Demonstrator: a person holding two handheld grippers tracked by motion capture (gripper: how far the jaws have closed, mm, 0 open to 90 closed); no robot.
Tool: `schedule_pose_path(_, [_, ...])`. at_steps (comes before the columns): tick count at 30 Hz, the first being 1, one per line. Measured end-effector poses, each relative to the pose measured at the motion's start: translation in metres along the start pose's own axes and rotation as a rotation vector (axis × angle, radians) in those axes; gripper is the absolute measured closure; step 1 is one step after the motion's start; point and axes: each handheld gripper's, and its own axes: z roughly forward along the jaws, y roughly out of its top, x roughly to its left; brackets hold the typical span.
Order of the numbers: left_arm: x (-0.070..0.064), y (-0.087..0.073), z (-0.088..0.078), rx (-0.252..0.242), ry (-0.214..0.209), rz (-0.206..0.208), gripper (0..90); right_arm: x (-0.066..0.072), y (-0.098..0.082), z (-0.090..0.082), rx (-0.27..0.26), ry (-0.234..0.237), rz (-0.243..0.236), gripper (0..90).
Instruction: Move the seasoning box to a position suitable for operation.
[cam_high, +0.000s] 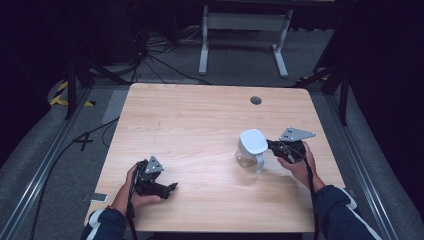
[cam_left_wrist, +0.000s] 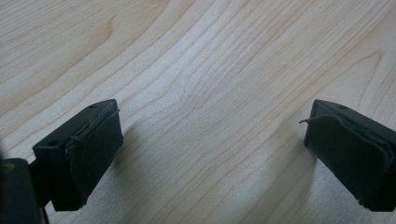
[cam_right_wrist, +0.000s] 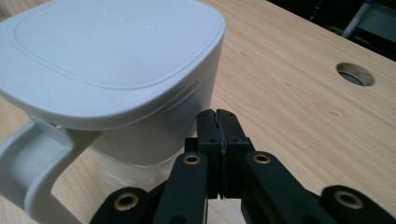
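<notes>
1. Table (cam_high: 200, 125): light wood-grain top with rounded corners. A round cable hole (cam_high: 256, 100) sits near the far edge, right of centre.
2. Pitcher (cam_high: 251, 148): clear body, white squarish lid and white handle, standing upright on the right half of the table, nearer the near edge than the far one. In the high view the handle points toward the near edge. In the right gripper view the lid (cam_right_wrist: 112, 51) carries faint raised lettering, too dim to read.
3. Right gripper (cam_high: 272, 145): held in the person's right hand (cam_high: 299, 165), just beside the pitcher on its right side, grey three-cornered plate on top. In the right gripper view its jaws are pressed together with nothing between them, their tips right at the pitcher's wall below the lid; whether they touch it cannot be told.
4. Left gripper (cam_high: 172, 187): held in the left hand (cam_high: 135, 192) near the table's near-left corner, well apart from the pitcher. In the left gripper view its jaws stand wide over bare wood, empty; the pads (cam_left_wrist: 95, 149) look worn at the edges.
5. Surroundings: grey carpeted floor, black cables (cam_high: 165, 65) beyond the far edge, a white desk frame (cam_high: 245, 30) farther back, yellow-and-black tape (cam_high: 60, 95) at left, and a small flat phone-like object (cam_high: 98, 197) on the floor by the near-left corner.
</notes>
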Motion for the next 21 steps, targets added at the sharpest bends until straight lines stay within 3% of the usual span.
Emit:
schedule_pose_path(9, [0.000, 0.000, 0.000, 0.000, 0.000, -0.002, 4.4, 0.025, 0.009, 0.005, -0.013, 0.069, -0.037, 89.7])
schedule_pose_path(15, [0.000, 0.000, 0.000, 0.000, 0.000, -0.001, 4.5, 0.031, 0.010, 0.007, -0.016, 0.106, -0.044, 89.7])
schedule_pose_path(21, [-0.001, -0.001, 0.000, -0.002, -0.008, -0.005, 5.1, 0.031, 0.013, 0.003, -0.018, 0.106, -0.064, 89.7])
